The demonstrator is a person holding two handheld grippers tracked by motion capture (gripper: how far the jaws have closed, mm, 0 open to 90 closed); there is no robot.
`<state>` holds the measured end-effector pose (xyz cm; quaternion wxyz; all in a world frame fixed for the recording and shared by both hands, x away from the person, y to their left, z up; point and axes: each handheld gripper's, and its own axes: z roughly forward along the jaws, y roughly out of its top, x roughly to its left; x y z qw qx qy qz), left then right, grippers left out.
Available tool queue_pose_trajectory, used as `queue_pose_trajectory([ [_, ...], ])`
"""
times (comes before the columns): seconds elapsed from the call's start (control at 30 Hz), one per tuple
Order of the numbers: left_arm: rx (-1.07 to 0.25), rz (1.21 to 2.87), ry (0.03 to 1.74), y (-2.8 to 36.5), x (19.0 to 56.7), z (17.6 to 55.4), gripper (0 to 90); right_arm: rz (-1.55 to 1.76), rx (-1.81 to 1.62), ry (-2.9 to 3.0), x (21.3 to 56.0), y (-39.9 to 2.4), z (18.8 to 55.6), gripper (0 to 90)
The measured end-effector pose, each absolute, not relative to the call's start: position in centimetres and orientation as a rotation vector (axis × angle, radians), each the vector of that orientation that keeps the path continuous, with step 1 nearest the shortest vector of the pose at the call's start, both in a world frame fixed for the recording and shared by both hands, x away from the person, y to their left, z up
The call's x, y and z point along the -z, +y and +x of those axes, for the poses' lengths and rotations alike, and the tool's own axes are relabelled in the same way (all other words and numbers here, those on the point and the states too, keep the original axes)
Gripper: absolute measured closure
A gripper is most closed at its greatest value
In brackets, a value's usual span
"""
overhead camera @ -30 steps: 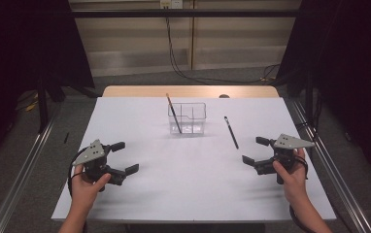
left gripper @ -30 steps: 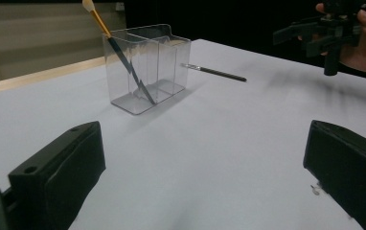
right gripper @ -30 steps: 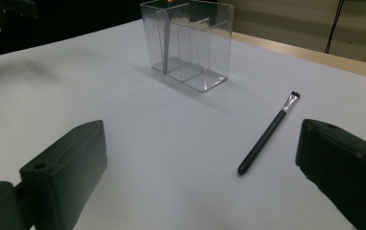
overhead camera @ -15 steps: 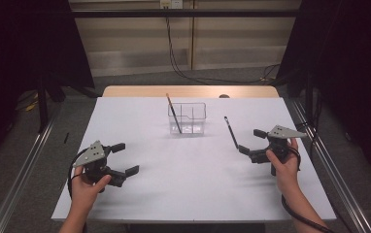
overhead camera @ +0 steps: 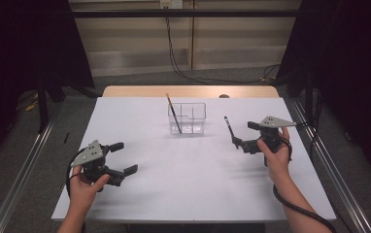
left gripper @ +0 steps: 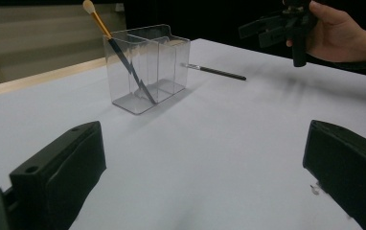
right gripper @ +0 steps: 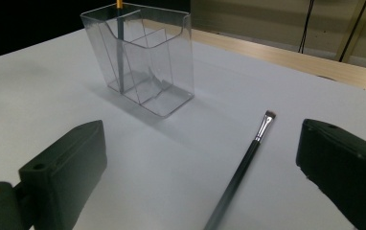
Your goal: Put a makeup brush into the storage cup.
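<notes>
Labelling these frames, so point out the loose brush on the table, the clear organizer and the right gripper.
loose brush (right gripper: 241,171), right gripper view, mid-handle.
clear organizer (overhead camera: 196,112), high view, right wall.
right gripper (overhead camera: 244,135), high view, between its fingertips.

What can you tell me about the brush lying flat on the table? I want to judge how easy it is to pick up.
The loose brush is slim, with a long dark handle, a silvery ferrule and a short flat angled tuft. It lies flat on the white table, to the right of the clear organizer and apart from it, tuft pointing away from the person. The right gripper has its open jaws either side of the handle end, not closed on it.
</notes>
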<state>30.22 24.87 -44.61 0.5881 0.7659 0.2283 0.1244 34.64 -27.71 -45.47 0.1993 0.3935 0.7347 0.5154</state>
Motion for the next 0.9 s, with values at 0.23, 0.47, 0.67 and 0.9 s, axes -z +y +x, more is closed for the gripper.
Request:
queue_pose_trajectory([
  [0.23,-0.283,1.784,0.526,24.7,44.6,30.1,0.7,1.153,-1.424,2.041,45.4,-27.4,35.7,3.0],
  [0.47,-0.28,1.782,0.53,24.8,44.6,30.3,0.7,1.211,-1.39,2.051,46.0,-27.0,36.9,2.9],
  [0.67,-0.277,1.775,0.529,24.8,44.6,30.4,0.8,1.241,-1.351,2.063,46.3,-26.7,37.5,3.1],
  [0.9,-0.276,1.781,0.519,24.5,44.6,30.6,0.8,1.268,-1.293,2.098,46.2,-26.9,38.0,2.8],
])
